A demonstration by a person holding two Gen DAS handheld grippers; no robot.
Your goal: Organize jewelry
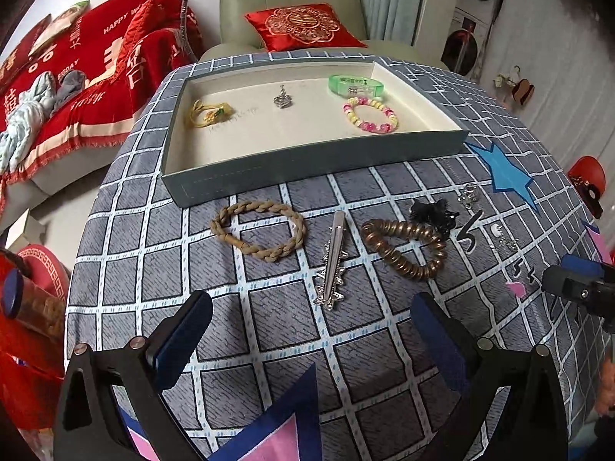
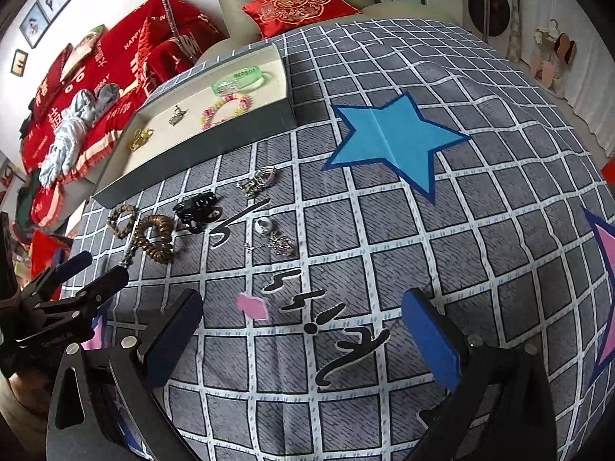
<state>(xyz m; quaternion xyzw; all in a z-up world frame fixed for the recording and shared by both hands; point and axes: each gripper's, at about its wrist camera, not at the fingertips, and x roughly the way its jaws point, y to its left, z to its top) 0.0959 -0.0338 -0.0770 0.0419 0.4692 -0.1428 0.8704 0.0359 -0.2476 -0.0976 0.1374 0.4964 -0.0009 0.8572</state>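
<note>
A grey checked tablecloth (image 1: 127, 269) is spread under everything, and on it a shallow grey tray (image 1: 307, 165) is set at the far side. In the tray, from left to right, a yellow knotted cord (image 1: 209, 113), a small silver pendant (image 1: 282, 99), a green translucent bangle (image 1: 357, 85) and a pink-and-yellow bead bracelet (image 1: 371, 114) are laid apart from one another. In front of the tray, loose on the cloth, a tan braided hair tie (image 1: 259, 235), a silver star hair clip (image 1: 332, 261), a bronze spiral hair tie (image 1: 405, 247), a black claw clip (image 1: 432, 209) and a small silver ring cluster (image 1: 469, 194) are lined up. The left gripper (image 1: 311, 326) is held wide open and empty, just short of the silver star hair clip, which lies nearest its gap. The right gripper (image 2: 301, 326) is likewise spread wide with nothing between its fingers, above bare cloth; a silver earring pair (image 2: 273, 240) is seen beyond it, and the rest of the loose pieces lie further to its left. The print on the green bangle is too small to be read, and the black brush-style lettering (image 2: 330, 330) printed on the cloth cannot be made out. "HAPPY" can be read on the red blanket (image 1: 96, 77) behind the table.
</note>
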